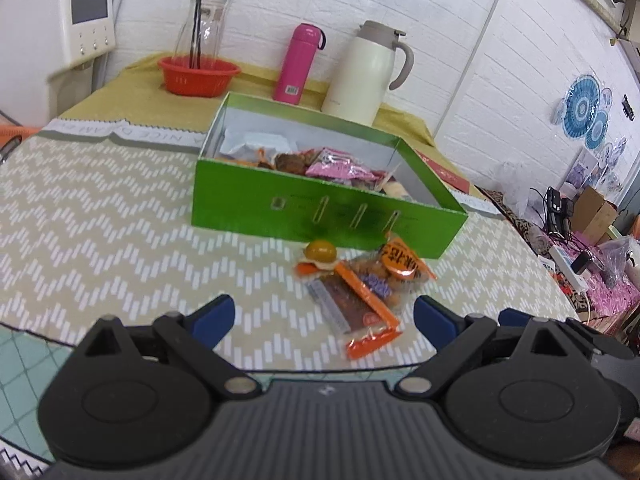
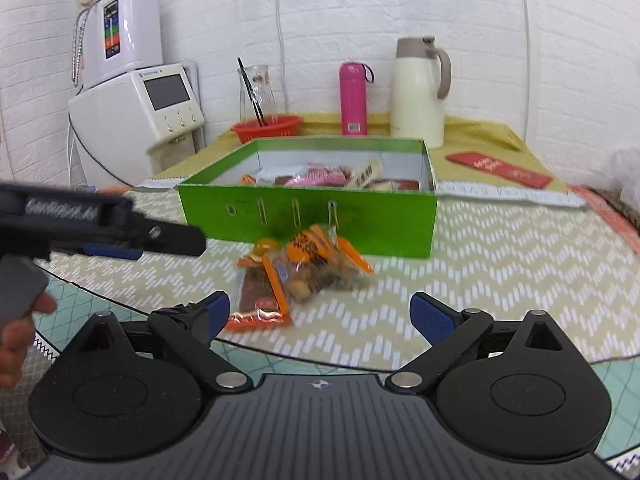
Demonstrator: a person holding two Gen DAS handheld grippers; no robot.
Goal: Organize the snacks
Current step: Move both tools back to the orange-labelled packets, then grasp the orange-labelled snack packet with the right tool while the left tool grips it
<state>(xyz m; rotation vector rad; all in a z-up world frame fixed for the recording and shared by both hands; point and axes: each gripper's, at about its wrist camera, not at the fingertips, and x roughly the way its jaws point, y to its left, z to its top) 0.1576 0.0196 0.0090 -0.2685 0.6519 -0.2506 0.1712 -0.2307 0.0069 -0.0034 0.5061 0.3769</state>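
**Q:** Green box (image 1: 320, 216) is already half full of packets, so where are you in this and what do you grab now?

**A:** You're in the gap between picks, I'd say. Your left gripper (image 1: 324, 320) is spread wide with nothing between its blue pads (image 1: 212, 318), and your right gripper (image 2: 320, 314) is the same: wide open, empty. In the right wrist view you can see the left gripper out at 9 o'clock, hanging over the table edge.

**Q:** And the loose stuff?

**A:** One little heap sits on the zigzag tablecloth (image 1: 100, 220), just in front of the box's near wall, at 12 o'clock from both grippers. There's a clear bag of nuts (image 2: 320, 270) with an orange label, a long orange-edged bar (image 2: 260, 296) partly under it and reaching toward you, and a round yellowish candy (image 2: 267, 246) at the far left of the heap, near the box wall.

**Q:** So which first?

**A:** My guess is the bar, since its near end pokes out toward your right gripper and nothing lies on that end. You'd need to come down low and pinch across the narrow width; it's flat, so the pads may skate over the wrapper. Watch that lifting it doesn't drag the bag along or roll the candy. Then up over the wall and drop it in where there's room, which looks like the right side.
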